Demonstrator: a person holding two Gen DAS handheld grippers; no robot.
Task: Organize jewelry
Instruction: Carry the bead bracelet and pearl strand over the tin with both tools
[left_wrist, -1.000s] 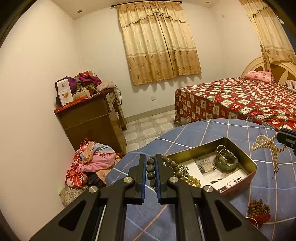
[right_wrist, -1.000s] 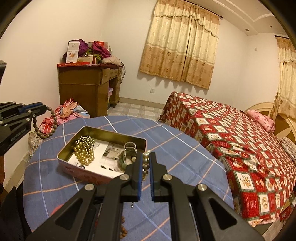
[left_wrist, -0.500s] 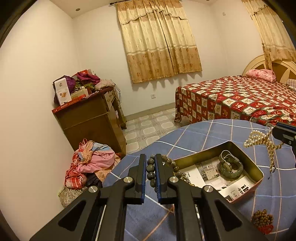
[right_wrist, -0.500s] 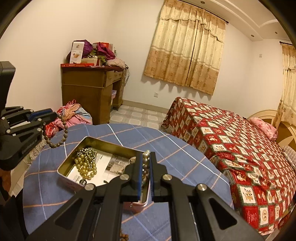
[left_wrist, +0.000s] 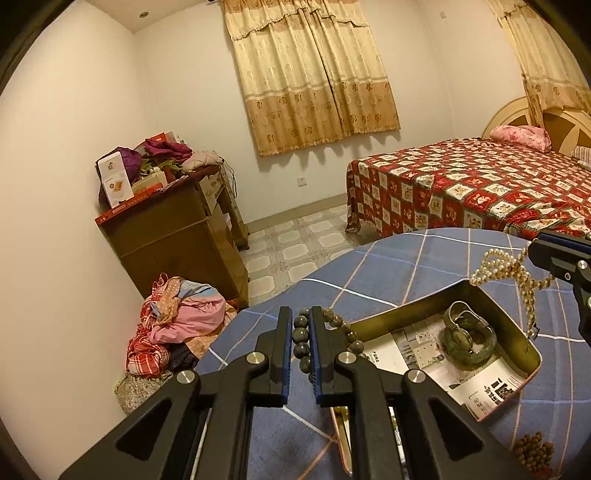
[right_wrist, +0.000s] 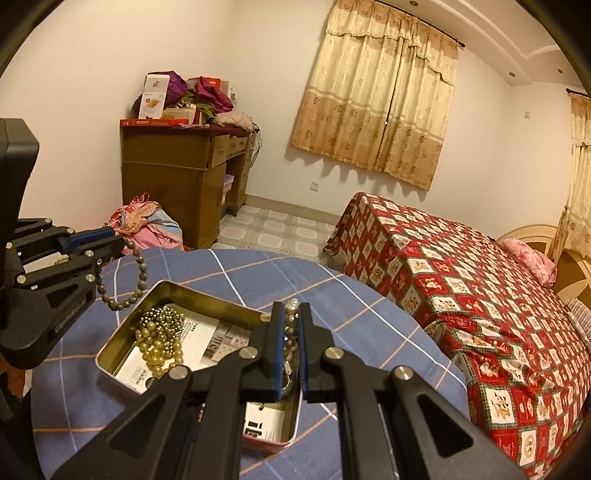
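Observation:
My left gripper (left_wrist: 298, 314) is shut on a dark bead bracelet (left_wrist: 301, 334), whose loop hangs from the fingers (right_wrist: 140, 275) just left of the tin's far corner. An open metal tin (left_wrist: 406, 306) lined with printed paper sits on the blue checked tablecloth (left_wrist: 424, 258). A green bangle (left_wrist: 469, 341) and a heap of gold beads (right_wrist: 159, 336) lie inside it. My right gripper (right_wrist: 291, 308) is shut on a pearl necklace (right_wrist: 291, 325), which dangles over the tin's right rim (left_wrist: 509, 269).
A bunch of brown beads (left_wrist: 535, 450) lies on the cloth at the near right. Beyond the round table stand a cluttered wooden dresser (left_wrist: 173, 236), a clothes heap (left_wrist: 177, 325) on the floor and a bed with a red quilt (right_wrist: 461, 288).
Both grippers have drawn closer to each other and to the tin, each still holding its string of beads. The pearl necklace now hangs above the tin's edge.

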